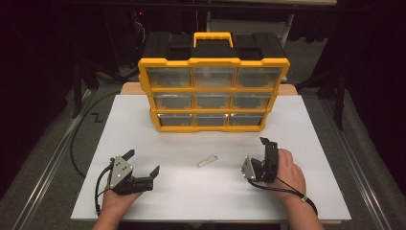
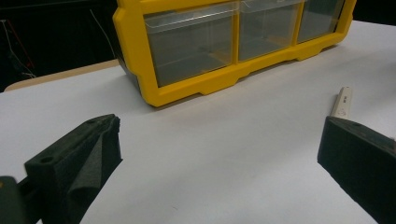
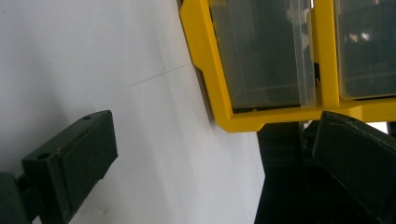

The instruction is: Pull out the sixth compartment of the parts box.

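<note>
near the front edge of the white table, left gripper and right gripper, jaws spread wide, grasping nothing. between them, flat on the table, small white stick. behind, upright, yellow drawer organizer.

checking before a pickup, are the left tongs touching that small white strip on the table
Apart. In the high view bare table lies between the left tongs and the white strip; both jaws stand open and empty.

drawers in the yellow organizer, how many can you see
9, in a three-by-three grid on the front of the organizer: three in the top row, three in the middle, three in the bottom. All look shut; none seems hidden.
</note>
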`<state>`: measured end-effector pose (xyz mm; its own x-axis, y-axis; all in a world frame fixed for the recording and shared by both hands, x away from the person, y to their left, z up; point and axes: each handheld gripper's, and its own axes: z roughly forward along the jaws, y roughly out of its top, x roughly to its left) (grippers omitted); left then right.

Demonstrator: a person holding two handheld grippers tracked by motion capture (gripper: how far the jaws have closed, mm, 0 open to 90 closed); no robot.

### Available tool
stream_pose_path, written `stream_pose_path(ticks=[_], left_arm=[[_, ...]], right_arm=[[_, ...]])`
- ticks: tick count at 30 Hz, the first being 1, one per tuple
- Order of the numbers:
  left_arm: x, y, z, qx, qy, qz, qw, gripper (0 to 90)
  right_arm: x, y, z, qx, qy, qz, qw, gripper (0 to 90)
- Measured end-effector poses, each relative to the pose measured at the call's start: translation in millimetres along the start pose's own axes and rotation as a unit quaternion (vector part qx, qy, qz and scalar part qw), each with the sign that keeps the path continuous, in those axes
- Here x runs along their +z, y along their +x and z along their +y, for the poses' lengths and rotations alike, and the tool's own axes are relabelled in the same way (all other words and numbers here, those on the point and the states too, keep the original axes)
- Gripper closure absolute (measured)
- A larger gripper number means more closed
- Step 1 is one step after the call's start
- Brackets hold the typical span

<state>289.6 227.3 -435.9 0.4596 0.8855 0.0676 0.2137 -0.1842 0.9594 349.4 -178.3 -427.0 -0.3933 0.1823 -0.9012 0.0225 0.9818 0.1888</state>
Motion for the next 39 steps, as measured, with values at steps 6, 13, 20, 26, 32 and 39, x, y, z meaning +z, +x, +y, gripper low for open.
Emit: stream_pose_path(ticks=[6,13,20,26,32,39], left_arm=[[-0.5,0.5,0.4,0.001,-0.001,0.001,1.0,0.4],[-0.1,0.7,0.8,-0.001,-0.001,0.002,1.0,0.4],[1.9,-0.4,0.2,-0.002,0.0,-0.01,1.0,0.4],[5.1,-1.7,-2.2,-0.003,0.013,-0.012,0.9998,0.4],[7.4,-1.4,-3.4,-0.004,0.015,-0.011,0.9998,0.4],[8.0,1.5,-3.7,-0.003,0.008,-0.012,0.9999,0.4]], right_arm=[[1.2,1.5,-1.2,-0.02,0.01,-0.005,0.9997,0.9],[0.3,1.6,-0.8,-0.035,0.016,-0.023,0.999,1.7],[-1.6,3.0,0.4,-0.04,0.021,-0.032,0.9985,10.7],[-3.6,1.9,0.3,-0.042,0.016,-0.047,0.9979,19.1],[-5.1,5.0,0.8,-0.048,0.015,-0.065,0.9966,35.2],[-4.2,7.9,1.2,-0.048,0.023,-0.083,0.9952,45.5]])
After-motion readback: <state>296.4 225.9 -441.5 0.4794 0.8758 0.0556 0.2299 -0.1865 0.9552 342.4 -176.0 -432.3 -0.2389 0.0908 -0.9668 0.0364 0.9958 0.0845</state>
